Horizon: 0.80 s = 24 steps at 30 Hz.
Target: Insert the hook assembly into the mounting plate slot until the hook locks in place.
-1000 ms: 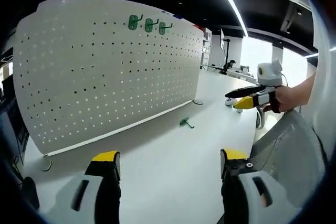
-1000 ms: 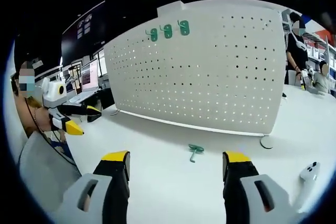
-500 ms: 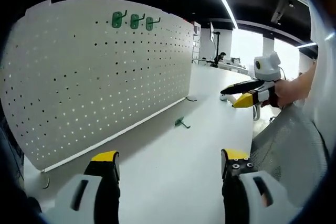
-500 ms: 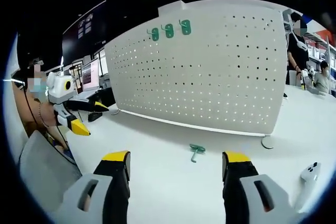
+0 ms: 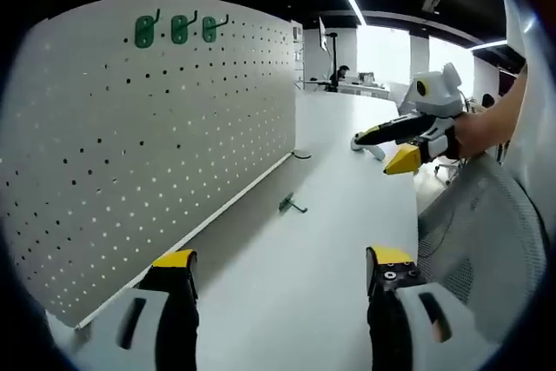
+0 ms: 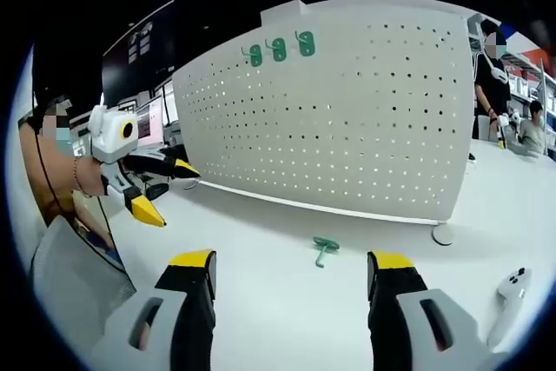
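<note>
A white pegboard (image 5: 156, 128) (image 6: 347, 119) stands upright on the white table, with three green hooks (image 5: 178, 29) (image 6: 278, 48) hung near its top edge. One loose green hook (image 5: 291, 206) (image 6: 325, 248) lies on the table in front of the board. My left gripper (image 5: 278, 280) is open and empty, well short of the loose hook; it also appears at the left of the right gripper view (image 6: 165, 188). My right gripper (image 6: 291, 280) is open and empty, with the hook a little beyond its jaws; it appears in the left gripper view (image 5: 395, 149), held in a hand.
A white controller (image 6: 511, 288) lies on the table at the right. A person (image 6: 488, 76) stands behind the board's right end. Grey mesh chair back (image 5: 482, 249) sits close on my right side. Round board feet (image 6: 443, 235) rest on the table.
The left gripper view has swung along the board toward the right, so the hung hooks have shifted left in it. In the right gripper view the left gripper has moved in toward the table.
</note>
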Tool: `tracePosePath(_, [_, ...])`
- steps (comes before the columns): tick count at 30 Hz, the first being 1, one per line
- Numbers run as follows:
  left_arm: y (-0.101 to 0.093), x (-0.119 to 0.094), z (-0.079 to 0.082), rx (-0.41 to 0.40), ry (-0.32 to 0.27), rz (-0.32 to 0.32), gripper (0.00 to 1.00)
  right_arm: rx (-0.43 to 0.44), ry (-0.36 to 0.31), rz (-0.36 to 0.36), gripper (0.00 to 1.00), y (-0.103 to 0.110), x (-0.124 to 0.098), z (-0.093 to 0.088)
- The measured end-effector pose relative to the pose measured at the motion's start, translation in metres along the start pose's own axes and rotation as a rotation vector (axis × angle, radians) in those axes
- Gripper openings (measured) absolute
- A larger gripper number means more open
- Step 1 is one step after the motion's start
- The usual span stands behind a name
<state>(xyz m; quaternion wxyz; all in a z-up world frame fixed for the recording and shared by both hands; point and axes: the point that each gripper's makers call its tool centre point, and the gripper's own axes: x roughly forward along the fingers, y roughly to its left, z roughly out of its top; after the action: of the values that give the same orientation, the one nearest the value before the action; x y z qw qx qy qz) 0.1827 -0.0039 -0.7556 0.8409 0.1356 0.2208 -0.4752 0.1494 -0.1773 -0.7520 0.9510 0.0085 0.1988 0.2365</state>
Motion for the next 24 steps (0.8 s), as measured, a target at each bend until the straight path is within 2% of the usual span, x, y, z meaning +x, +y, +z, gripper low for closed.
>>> tracePosePath(13, [-0.002,0.022,0.004,0.088,0.075,-0.081,0.81,0.007,-0.005,-0.006,0.69,-0.002,-0.001,0.001])
tracePosePath(24, [-0.004,0.044,-0.001,0.146,0.15,-0.143,0.82,0.015,-0.001,-0.013,0.68,-0.003,-0.002,0.0])
